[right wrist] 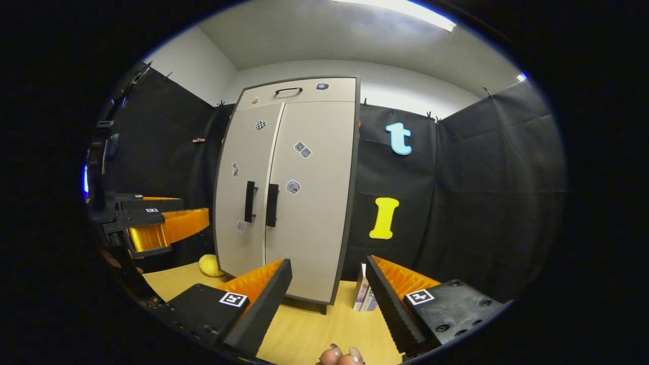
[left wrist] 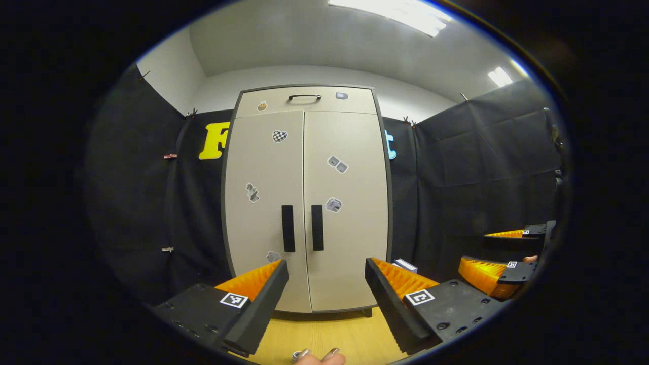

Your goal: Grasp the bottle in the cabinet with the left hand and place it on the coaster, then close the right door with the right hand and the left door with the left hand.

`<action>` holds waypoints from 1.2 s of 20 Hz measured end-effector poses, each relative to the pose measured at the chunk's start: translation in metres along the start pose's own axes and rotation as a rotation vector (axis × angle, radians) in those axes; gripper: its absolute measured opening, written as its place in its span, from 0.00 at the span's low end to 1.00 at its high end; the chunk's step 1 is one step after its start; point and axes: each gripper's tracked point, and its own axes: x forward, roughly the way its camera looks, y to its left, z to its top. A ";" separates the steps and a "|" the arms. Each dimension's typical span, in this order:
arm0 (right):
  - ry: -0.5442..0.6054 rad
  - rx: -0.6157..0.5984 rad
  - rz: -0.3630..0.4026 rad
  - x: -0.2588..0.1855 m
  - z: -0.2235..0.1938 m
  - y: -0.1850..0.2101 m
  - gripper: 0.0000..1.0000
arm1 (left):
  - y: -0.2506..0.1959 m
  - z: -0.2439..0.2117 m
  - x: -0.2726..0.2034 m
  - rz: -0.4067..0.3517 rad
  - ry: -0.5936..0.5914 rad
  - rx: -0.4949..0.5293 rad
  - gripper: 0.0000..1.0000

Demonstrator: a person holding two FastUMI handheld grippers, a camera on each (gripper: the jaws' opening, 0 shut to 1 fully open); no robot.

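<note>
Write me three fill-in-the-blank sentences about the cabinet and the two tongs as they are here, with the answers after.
1. Both doors of the cabinet are ____.
2. The left tongs are open and hold ____.
3. The two dark door handles stand ____, side by side.
4. The right tongs have their jaws ____.

Answers: closed; nothing; upright; open

**Two matching hand-held grippers**

The left hand-held gripper (left wrist: 327, 284) and right hand-held gripper (right wrist: 329, 284) each have two wedge-shaped fingers with ribbed inner faces, dark screwed bodies, and a square black-and-white marker on each finger.
</note>
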 end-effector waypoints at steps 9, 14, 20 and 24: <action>-0.009 -0.028 0.016 -0.017 0.005 0.025 0.97 | 0.011 0.007 -0.021 -0.003 -0.024 0.018 0.96; -0.013 -0.017 0.027 -0.016 0.007 0.027 0.97 | 0.016 0.008 -0.024 0.014 -0.035 0.024 0.96; -0.023 -0.020 0.047 -0.010 0.010 0.032 0.97 | 0.021 0.007 -0.022 0.037 -0.030 0.008 0.96; -0.030 -0.019 0.051 -0.006 0.012 0.034 0.97 | 0.023 0.008 -0.022 0.037 -0.039 -0.001 0.96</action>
